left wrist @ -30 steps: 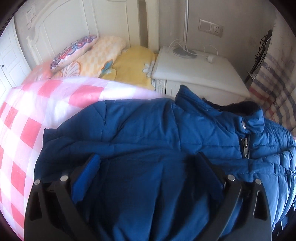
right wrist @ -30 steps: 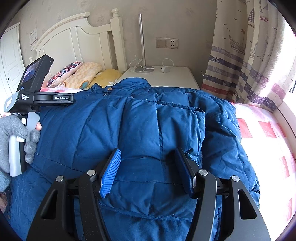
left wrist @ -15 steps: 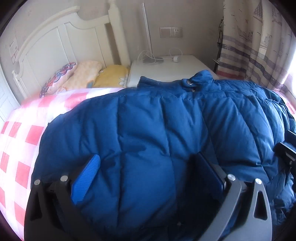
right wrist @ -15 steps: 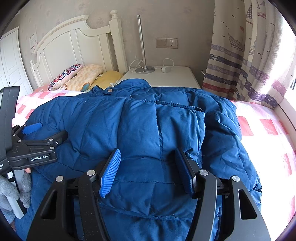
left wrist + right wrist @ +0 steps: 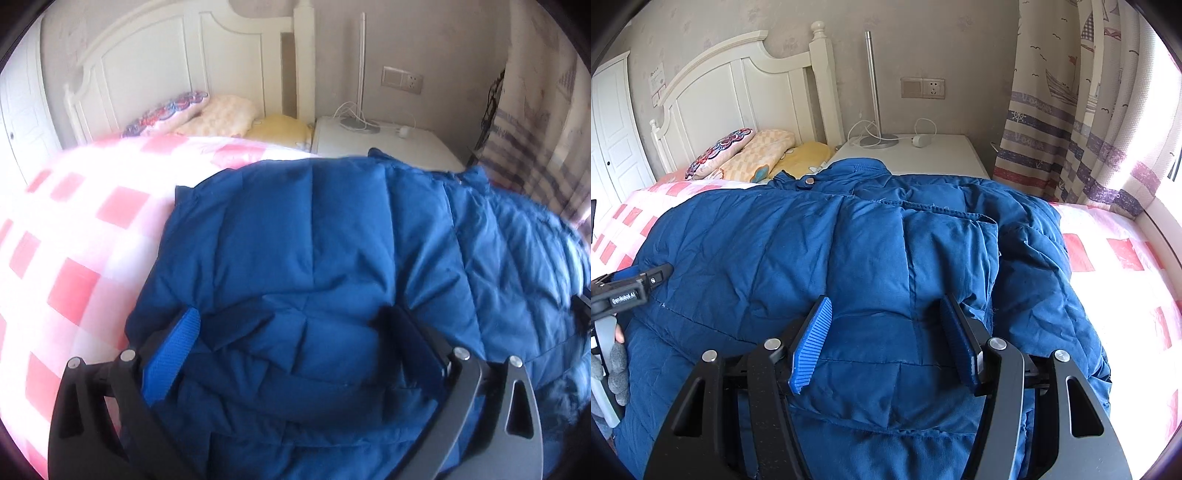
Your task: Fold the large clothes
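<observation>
A large blue puffer jacket lies spread on the pink-checked bed, collar toward the headboard. Its right side is folded over the middle. My right gripper sits low on that folded panel with its blue pads pressing a thick fold of it from both sides. My left gripper hangs over the jacket's left part near its edge, jaws wide apart, with puffy fabric under them and no pinch to be seen. In the right wrist view the left gripper shows at the far left, held by a grey-gloved hand.
A white headboard and several pillows are at the far end. A white nightstand with a lamp pole and cables stands behind the collar. Striped curtains hang on the right. Checked bedding lies left of the jacket.
My left gripper has come down and swung left, from raised beside the jacket to over its left edge. The right gripper and the fold under it have stayed put.
</observation>
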A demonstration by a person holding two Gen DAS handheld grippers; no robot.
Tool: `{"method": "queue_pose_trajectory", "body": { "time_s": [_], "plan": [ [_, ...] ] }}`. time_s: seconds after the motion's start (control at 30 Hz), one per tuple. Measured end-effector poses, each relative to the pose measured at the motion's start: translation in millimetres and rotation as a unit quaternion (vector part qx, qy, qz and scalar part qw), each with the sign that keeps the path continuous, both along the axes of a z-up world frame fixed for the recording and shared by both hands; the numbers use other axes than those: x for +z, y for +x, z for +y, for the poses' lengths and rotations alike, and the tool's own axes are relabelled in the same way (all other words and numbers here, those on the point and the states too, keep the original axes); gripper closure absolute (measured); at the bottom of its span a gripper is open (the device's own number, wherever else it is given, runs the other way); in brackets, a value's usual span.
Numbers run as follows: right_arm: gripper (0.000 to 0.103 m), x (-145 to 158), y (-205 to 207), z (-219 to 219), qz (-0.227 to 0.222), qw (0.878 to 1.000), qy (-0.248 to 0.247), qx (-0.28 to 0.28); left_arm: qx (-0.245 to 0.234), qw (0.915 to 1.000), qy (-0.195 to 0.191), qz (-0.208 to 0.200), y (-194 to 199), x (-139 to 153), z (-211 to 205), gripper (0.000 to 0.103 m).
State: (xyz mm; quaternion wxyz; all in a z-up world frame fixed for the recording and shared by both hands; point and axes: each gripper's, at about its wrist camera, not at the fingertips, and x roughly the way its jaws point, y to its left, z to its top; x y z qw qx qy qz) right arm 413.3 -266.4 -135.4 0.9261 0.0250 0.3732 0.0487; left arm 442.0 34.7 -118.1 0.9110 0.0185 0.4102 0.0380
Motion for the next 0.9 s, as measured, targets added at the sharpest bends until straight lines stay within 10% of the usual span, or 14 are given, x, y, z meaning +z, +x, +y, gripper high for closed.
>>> {"method": "queue_pose_trajectory", "body": {
  "time_s": [0.33, 0.7, 0.9],
  "plan": [
    [0.047, 49, -33, 11, -0.122, 0.992, 0.008, -0.009, 0.001, 0.9999, -0.012, 0.002, -1, -1, 6, 0.001],
    [0.071, 11, 56, 26, 0.019, 0.999, -0.045, 0.022, 0.000, 0.9999, -0.014, 0.001, -1, -1, 8, 0.001],
    [0.071, 22, 38, 9, -0.007, 1.000, 0.008, 0.002, 0.001, 0.9999, -0.014, 0.001, -1, -1, 7, 0.001]
  ]
}}
